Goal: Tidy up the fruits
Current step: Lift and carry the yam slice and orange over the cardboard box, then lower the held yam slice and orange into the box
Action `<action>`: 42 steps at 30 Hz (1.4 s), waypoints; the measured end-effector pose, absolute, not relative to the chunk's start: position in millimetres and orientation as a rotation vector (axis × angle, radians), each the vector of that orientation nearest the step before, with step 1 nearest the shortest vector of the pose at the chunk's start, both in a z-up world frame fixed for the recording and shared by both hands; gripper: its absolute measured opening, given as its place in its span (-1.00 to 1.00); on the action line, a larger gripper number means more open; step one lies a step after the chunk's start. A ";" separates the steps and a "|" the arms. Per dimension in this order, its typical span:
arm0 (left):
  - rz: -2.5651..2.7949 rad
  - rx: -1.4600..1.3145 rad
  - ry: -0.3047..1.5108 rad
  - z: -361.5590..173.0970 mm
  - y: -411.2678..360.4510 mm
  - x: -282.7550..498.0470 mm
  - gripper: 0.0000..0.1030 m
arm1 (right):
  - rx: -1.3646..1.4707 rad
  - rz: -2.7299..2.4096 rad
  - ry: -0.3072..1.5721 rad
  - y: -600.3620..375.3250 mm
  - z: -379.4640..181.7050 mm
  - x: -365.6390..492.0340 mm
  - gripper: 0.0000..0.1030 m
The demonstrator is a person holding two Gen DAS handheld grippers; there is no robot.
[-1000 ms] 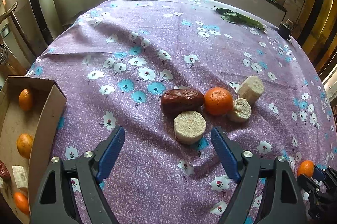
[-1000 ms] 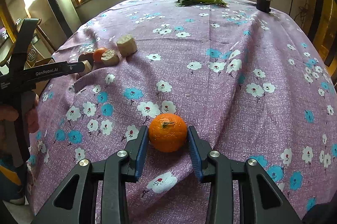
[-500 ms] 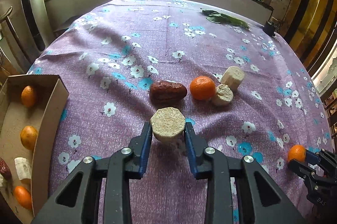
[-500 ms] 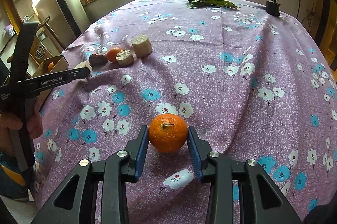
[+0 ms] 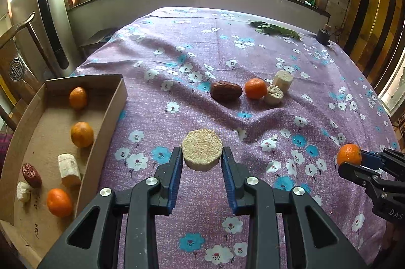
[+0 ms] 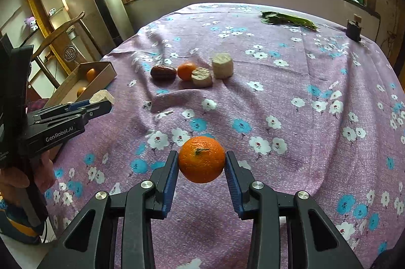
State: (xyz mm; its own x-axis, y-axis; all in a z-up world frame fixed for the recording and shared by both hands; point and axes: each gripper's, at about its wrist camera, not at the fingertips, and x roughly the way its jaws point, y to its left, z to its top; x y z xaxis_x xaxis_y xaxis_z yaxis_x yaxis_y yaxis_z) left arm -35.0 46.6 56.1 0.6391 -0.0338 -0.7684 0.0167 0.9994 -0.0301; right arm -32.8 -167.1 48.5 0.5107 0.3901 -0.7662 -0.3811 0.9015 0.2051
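Note:
My left gripper [image 5: 201,162] is shut on a pale round fruit slice [image 5: 202,149], lifted above the purple flowered cloth; the same slice [image 6: 101,96] shows in the right wrist view. My right gripper [image 6: 201,165] is shut on an orange [image 6: 201,159], also lifted off the cloth, and that orange [image 5: 348,154] appears at the right in the left wrist view. On the cloth lie a brown date [image 5: 225,90], an orange [image 5: 255,88] and two pale chunks [image 5: 273,94] [image 5: 282,78]. A cardboard box [image 5: 111,114] at the left holds oranges, pale chunks and a date.
Green leaves [image 5: 274,29] and a small dark bottle [image 5: 323,35] lie at the table's far side under the windows. A wooden chair [image 5: 17,41] stands beyond the box at the left. The cloth [image 5: 177,61] is wrinkled between box and fruit pile.
My left gripper closed on the pale slice, lifted it and carried it back toward the box. My right gripper rose and drew back with the orange held in it.

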 end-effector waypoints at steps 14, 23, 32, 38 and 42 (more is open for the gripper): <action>0.105 -0.029 0.807 72.1 105.1 -68.1 -0.42 | -0.108 0.606 0.909 -87.5 62.4 -37.7 -0.22; 0.180 -0.055 0.790 80.2 148.4 -83.4 -0.42 | -0.165 0.703 0.902 -31.8 66.9 -33.6 -0.21; 0.250 -0.078 0.786 85.1 191.2 -85.5 -0.42 | -0.228 0.784 0.901 15.0 70.4 -33.5 -0.21; 0.286 -0.080 0.797 84.5 215.6 -81.1 -0.42 | -0.263 0.824 0.899 39.5 72.2 -31.0 -0.21; 0.301 -0.081 0.799 86.0 229.6 -76.2 -0.42 | -0.278 0.848 0.896 53.8 73.4 -29.4 -0.21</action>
State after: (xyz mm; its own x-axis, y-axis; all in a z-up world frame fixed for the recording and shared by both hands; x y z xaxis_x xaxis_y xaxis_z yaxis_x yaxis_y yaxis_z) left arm -76.2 229.6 86.0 0.6573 0.2352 -0.7160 -0.2957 0.9544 0.0421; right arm -29.4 53.8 73.4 0.3349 0.5305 -0.7787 -0.7480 0.6523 0.1227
